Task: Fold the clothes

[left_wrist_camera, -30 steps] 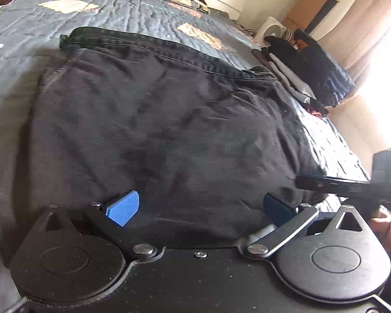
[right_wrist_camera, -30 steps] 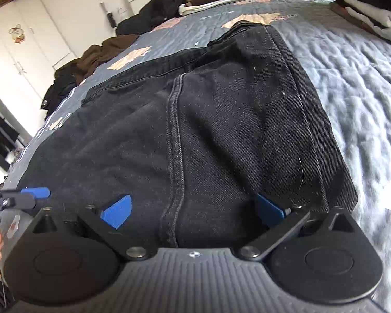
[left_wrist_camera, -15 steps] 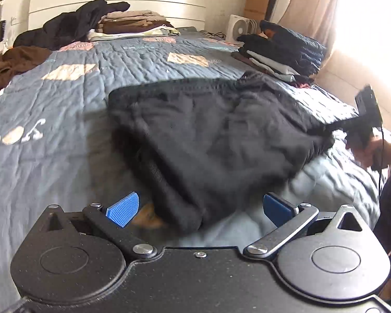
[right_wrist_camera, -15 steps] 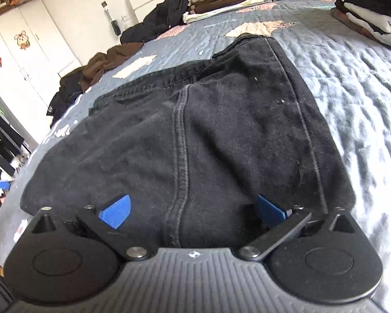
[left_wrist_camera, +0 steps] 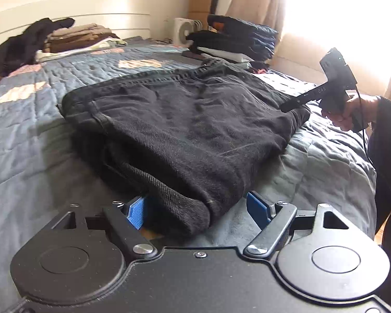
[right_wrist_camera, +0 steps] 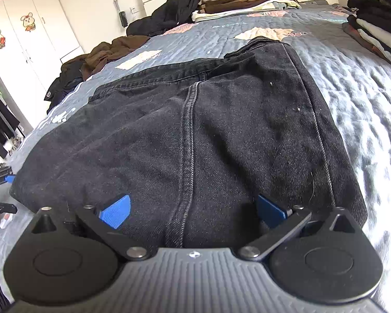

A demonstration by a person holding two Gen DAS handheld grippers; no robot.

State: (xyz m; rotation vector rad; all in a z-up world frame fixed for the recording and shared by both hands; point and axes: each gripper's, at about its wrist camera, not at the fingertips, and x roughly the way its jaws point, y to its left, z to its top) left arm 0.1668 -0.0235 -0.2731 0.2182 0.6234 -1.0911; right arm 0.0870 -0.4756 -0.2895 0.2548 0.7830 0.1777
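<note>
The left gripper [left_wrist_camera: 195, 210], its jaws just narrowing but not yet pressing, straddled the near corner of the folded black jeans [left_wrist_camera: 185, 130] on the bed [left_wrist_camera: 34, 161]. Across the jeans, the right gripper [right_wrist_camera: 193, 208] stood apart over their edge, unclamped. The jeans' long axis ran between both grippers, waistband farthest.

Black jeans [left_wrist_camera: 185, 120] lie folded flat on the grey-blue quilted bed [left_wrist_camera: 39, 156], layers stacked, waistband [right_wrist_camera: 169, 75] at the far edge. A stitched seam [right_wrist_camera: 189, 140] runs down the middle of the top layer; the near folded corner bulges slightly
</note>
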